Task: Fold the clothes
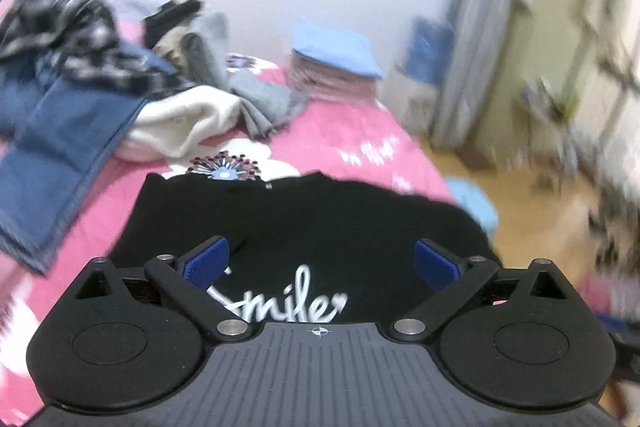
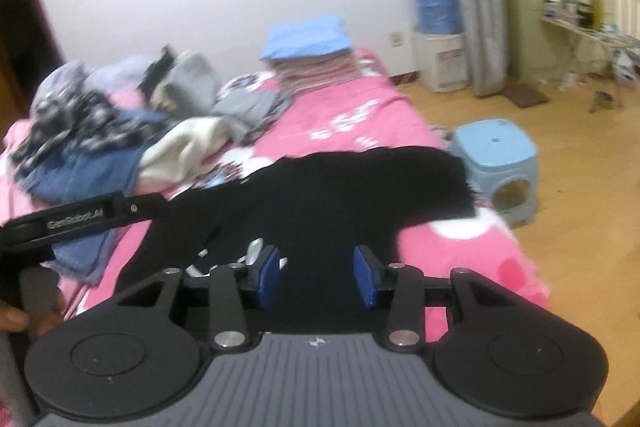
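Note:
A black T-shirt (image 1: pixel 304 219) with white "Smile" lettering (image 1: pixel 288 303) lies spread on the pink flowered bedcover (image 1: pixel 344 131). My left gripper (image 1: pixel 320 261) hovers over the lettering with its blue pads (image 1: pixel 206 261) wide apart and nothing between them. In the right wrist view the same shirt (image 2: pixel 340 195) stretches toward the bed's right edge. My right gripper (image 2: pixel 318 275) is above it, open about halfway, and its pads (image 2: pixel 270 275) grip no cloth. The left gripper's black body (image 2: pixel 80 219) reaches in from the left, held by a hand (image 2: pixel 12 319).
A heap of unfolded clothes, with blue jeans (image 1: pixel 60 131), a white garment (image 1: pixel 180 123) and grey pieces (image 1: pixel 260 99), covers the bed's far left. A folded stack topped in blue (image 2: pixel 308 43) sits at the far end. A light blue stool (image 2: pixel 496 163) stands on the wooden floor beside the bed.

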A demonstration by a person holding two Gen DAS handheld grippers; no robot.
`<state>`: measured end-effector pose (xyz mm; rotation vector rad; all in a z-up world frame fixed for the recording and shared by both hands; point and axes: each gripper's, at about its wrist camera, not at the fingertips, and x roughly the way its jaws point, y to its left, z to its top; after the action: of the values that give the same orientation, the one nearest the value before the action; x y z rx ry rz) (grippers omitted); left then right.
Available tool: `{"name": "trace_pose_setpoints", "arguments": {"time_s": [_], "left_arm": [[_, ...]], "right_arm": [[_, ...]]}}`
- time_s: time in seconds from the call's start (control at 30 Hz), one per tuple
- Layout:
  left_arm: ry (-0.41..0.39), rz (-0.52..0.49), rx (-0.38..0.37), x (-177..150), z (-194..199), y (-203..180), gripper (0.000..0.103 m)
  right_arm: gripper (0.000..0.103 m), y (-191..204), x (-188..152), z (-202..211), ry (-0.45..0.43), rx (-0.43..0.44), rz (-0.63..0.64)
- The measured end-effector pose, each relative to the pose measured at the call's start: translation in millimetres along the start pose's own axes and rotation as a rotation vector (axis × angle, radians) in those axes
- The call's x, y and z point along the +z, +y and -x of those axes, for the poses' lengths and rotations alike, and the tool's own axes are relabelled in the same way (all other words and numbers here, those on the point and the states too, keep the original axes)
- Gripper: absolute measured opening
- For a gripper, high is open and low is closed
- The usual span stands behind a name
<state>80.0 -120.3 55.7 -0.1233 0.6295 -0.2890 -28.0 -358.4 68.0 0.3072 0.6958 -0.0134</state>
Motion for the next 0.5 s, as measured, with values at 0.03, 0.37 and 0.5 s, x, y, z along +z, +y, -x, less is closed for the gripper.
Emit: {"name": "trace_pose_setpoints", "arguments": {"time_s": [0.03,0.37,0.5], "left_arm": [[-0.013,0.025,0.018,-3.2,-8.0,-1.5,0.100],[0.007,0.058,0.103,-9.1,-69.1,-14.7,0.101],[0.002,0.034,0.110,-9.6,-86.8,-25.9,0.101]], "right_arm": [[0.046,-7.3,0.2,-0.2,-0.004,-0.016,-0.020],[0.053,-54.5,4.5,-26.4,-0.031,-0.090,-0.136],[0.055,-67.8,12.8,-40.8,-0.031,-0.120,-0.129]]}}
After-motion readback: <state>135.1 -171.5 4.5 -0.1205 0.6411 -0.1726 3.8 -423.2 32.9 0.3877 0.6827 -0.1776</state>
